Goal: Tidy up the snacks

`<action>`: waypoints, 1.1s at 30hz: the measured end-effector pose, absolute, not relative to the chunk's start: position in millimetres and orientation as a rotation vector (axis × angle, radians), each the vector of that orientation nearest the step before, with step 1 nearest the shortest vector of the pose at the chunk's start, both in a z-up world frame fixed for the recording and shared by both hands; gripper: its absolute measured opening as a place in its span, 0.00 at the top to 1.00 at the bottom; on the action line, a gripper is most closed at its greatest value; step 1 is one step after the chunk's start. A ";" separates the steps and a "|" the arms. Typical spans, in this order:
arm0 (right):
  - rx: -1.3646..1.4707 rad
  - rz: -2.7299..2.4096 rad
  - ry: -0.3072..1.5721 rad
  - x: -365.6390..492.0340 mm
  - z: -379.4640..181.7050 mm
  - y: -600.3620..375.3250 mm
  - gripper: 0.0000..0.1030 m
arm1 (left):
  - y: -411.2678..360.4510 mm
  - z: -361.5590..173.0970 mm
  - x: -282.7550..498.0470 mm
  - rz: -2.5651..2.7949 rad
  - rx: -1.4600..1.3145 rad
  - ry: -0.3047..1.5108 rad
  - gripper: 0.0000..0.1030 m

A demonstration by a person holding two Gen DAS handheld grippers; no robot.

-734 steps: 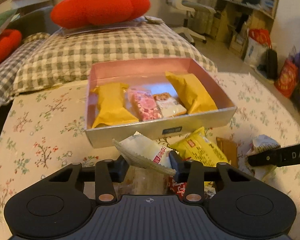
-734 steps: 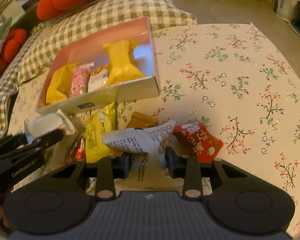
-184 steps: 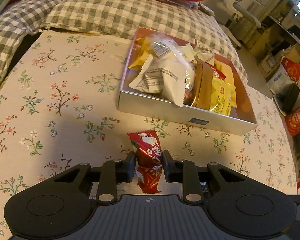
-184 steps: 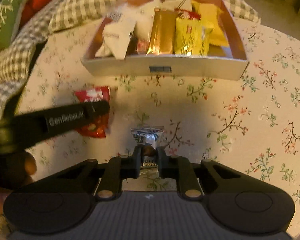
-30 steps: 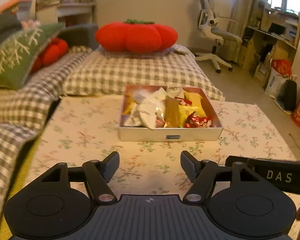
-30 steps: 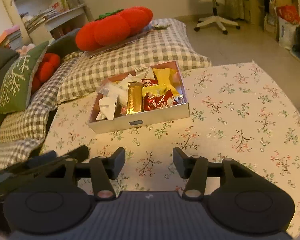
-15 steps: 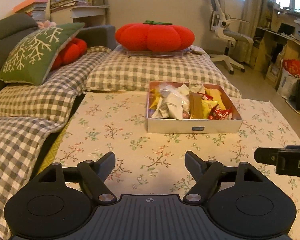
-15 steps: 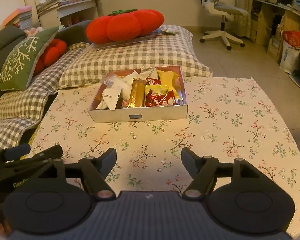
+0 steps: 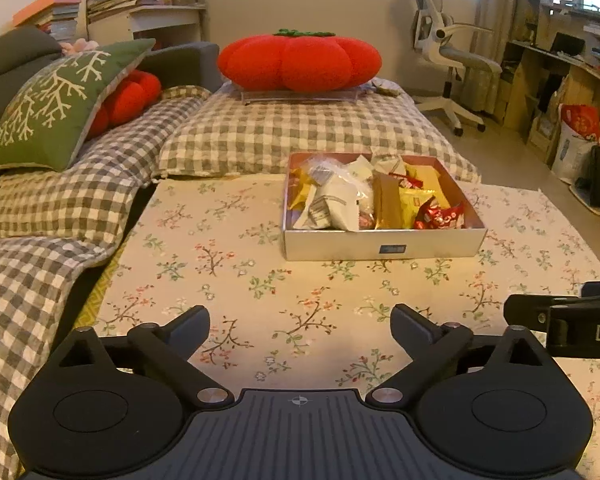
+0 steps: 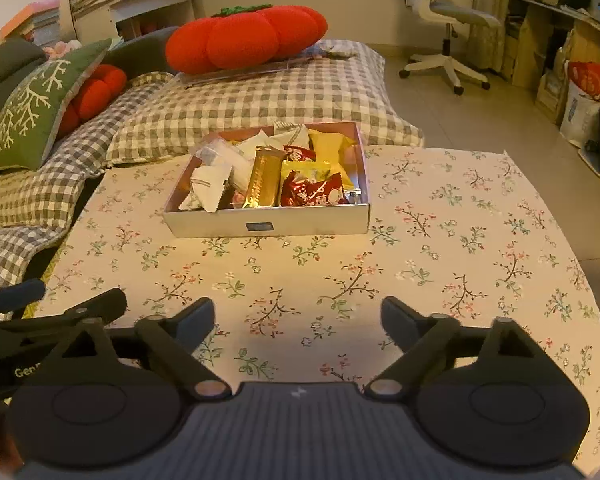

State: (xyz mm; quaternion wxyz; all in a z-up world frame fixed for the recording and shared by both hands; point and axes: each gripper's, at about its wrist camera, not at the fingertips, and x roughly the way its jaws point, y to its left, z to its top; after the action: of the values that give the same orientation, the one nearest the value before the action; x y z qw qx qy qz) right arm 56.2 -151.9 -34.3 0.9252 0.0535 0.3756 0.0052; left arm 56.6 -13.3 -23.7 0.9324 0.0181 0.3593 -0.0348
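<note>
Floral cloth (image 9: pixel 236 240) covers the work surface and fills the lower half of both views. Behind it lies a checked bedding (image 9: pixel 300 132), running round to the left side. A red tomato cushion (image 9: pixel 300 62) sits on a clear tray at the far end of the bedding. A green pillow (image 9: pixel 56 100) with a white branch pattern leans at the left, with a smaller red cushion (image 9: pixel 128 96) just beside it. A white chair (image 9: pixel 448 52) stands on the floor at the right, near shelving.

Box (image 9: pixel 380 244): shallow, white-walled, pink inside, resting on the cloth near its far edge, with a small dark label on its front wall. All snacks in view are inside it. Contents, left to right in the right wrist view: white packets (image 10: pixel 210 184), a gold bar (image 10: pixel 264 178) standing on edge, a yellow packet (image 10: pixel 306 172), a red packet (image 10: pixel 312 194) against the front wall, a second yellow packet (image 10: pixel 332 142) toward the back. The packets overlap and lean on one another; the order beneath cannot be made out.

Left gripper (image 9: pixel 300 328): fingers spread wide, nothing between them, held above the cloth and well apart from the box. Right gripper (image 10: pixel 298 318): fingers likewise spread wide and empty, well short of the box. Each gripper shows at the edge of the other's view.
</note>
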 end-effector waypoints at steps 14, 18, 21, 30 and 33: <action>0.124 -0.034 0.807 71.5 -44.3 -157.8 0.01 | -7.6 -31.2 71.2 -0.061 0.000 0.776 0.00; 0.159 -0.030 0.810 74.2 -45.2 -160.6 0.01 | -9.4 -33.8 76.4 -0.078 -0.013 0.786 0.00; 0.156 -0.023 0.817 75.2 -46.7 -159.8 0.01 | -11.3 -34.8 78.2 -0.085 -0.007 0.788 0.00; 0.104 -0.024 0.802 73.7 -44.1 -154.4 0.01 | -12.6 -34.6 77.6 -0.074 0.009 0.780 0.00; 0.095 -0.024 0.799 73.7 -44.3 -154.5 0.01 | -12.9 -34.2 77.3 -0.070 0.011 0.779 0.00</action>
State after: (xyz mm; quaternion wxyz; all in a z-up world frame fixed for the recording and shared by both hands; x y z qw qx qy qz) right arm 73.7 -154.5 -44.3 0.9201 0.0463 0.3888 -0.0118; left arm 77.3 -12.9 -34.2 0.9244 0.0052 0.3799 -0.0342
